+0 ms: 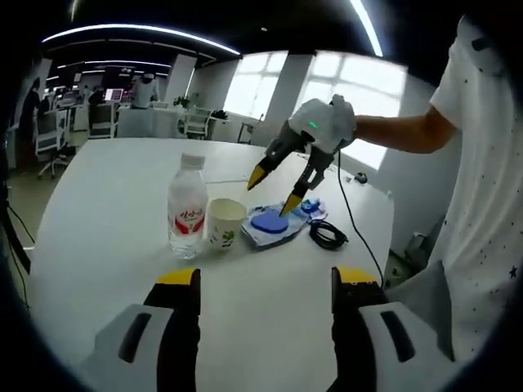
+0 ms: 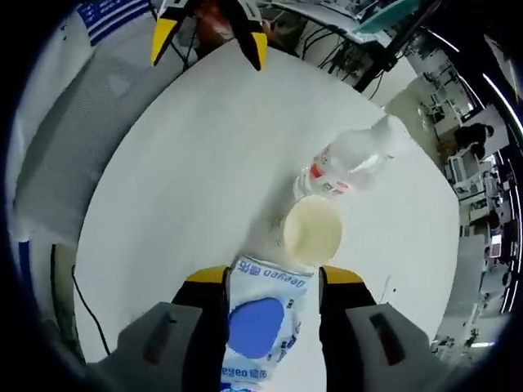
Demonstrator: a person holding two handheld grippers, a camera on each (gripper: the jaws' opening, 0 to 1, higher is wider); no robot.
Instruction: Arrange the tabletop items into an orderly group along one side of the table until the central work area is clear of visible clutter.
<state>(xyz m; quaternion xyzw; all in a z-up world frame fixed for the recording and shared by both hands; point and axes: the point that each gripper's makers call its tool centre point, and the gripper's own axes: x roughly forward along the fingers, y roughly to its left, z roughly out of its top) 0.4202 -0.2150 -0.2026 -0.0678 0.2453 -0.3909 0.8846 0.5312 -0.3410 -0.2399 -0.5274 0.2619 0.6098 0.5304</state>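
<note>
Above the wipes packet [image 2: 257, 322], right claw [image 1: 274, 189] hangs wide, poised to grab; left claw [image 1: 265, 282] waits wide, empty.

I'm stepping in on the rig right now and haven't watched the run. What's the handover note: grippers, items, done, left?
Left gripper: open, empty, held back from the items.
Right gripper: open, hovering over the blue-and-white packet, one jaw on each side in its own view, not closed on it.
Items: water bottle, paper cup and packet sit close together in a row on the white table; a black cable lies just beyond the packet.
Done: items look roughly grouped.
Left: probably move the group toward one table edge, beginning with the packet.
</note>
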